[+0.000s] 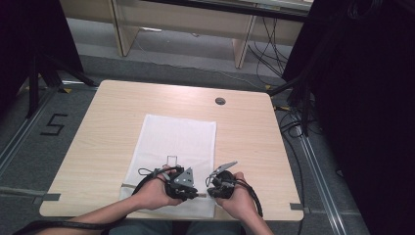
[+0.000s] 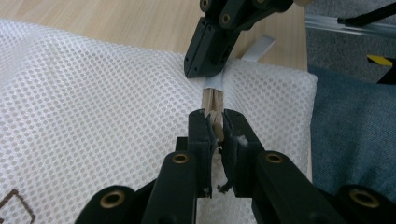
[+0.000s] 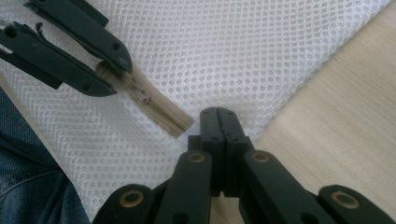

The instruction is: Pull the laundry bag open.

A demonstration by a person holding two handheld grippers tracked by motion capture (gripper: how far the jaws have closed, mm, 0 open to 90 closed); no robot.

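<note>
- The white mesh bag lies flat on the wooden table, its near edge just in front of the person, and both grippers are down at that edge.
- It looks light, soft and floppy; pulled anywhere in the open net it would likely bunch up and slide on the table.
- The beige zipper along the near hem is the firmest part, so that is the place to take hold.
- The left gripper is clamped on the zipper near its slider.
- The right gripper has its jaws pressed together at the bag's edge just past the zipper's end, seemingly pinching the mesh or a tab there; exactly what is hard to tell.
</note>
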